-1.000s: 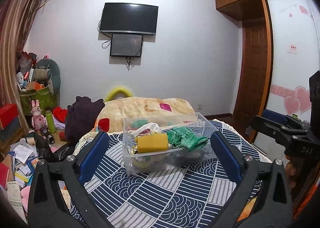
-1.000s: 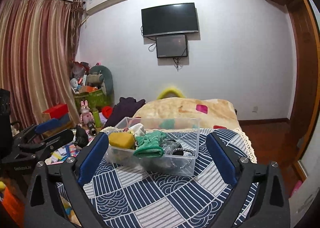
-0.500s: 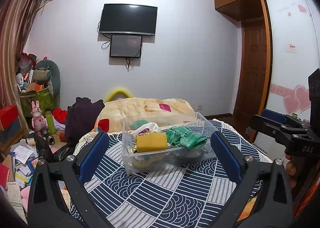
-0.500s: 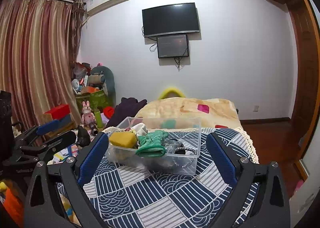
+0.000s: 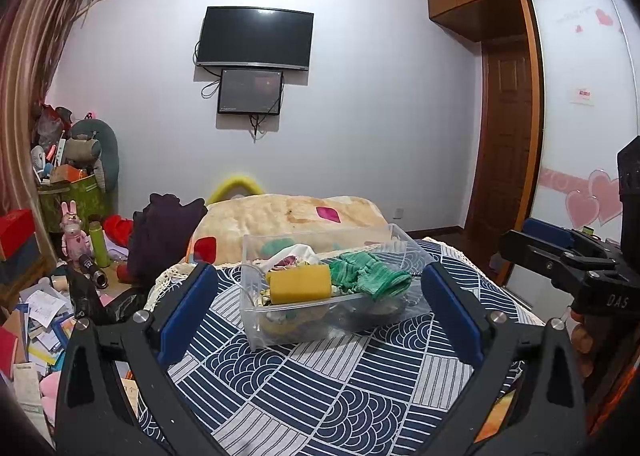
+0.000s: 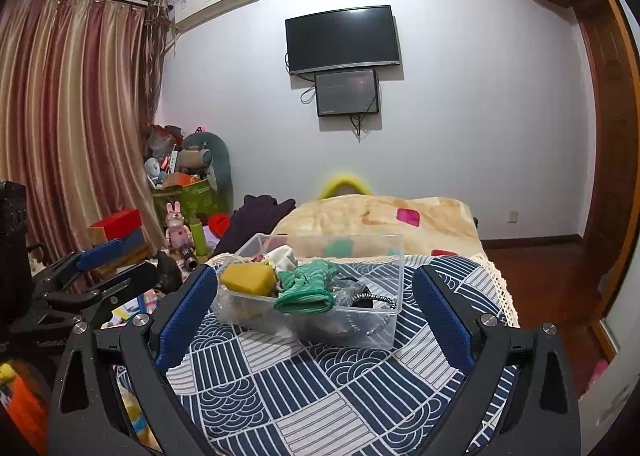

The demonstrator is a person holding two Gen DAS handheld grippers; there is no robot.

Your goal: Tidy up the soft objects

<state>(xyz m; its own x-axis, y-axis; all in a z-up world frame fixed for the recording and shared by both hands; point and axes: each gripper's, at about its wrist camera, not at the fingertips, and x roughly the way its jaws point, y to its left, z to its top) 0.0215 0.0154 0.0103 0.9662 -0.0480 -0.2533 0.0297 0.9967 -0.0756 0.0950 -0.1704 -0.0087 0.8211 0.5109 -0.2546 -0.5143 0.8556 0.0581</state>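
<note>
A clear plastic bin [image 5: 280, 330] stands on a blue and white patterned cloth [image 5: 320, 388]. It holds a yellow sponge [image 5: 300, 283], a green knitted cloth [image 5: 372, 276], a white cloth and dark items. The bin also shows in the right wrist view [image 6: 360, 336], with the sponge [image 6: 248, 278] and green cloth [image 6: 308, 290]. My left gripper [image 5: 320, 308] is open and empty, in front of the bin. My right gripper [image 6: 316, 312] is open and empty, in front of the bin too. The right gripper also shows at the right edge of the left wrist view [image 5: 568, 260].
A beige blanket [image 5: 288, 216] and a dark garment [image 5: 160, 232] lie behind the bin. Toys, boxes and papers [image 5: 48, 276] clutter the floor at left. A wooden door [image 5: 508, 136] and wardrobe stand at right. The left gripper shows at the left of the right wrist view [image 6: 92, 276].
Both grippers stay open. The views have shifted slightly; the bin sits a little lower and nearer in the frames.
</note>
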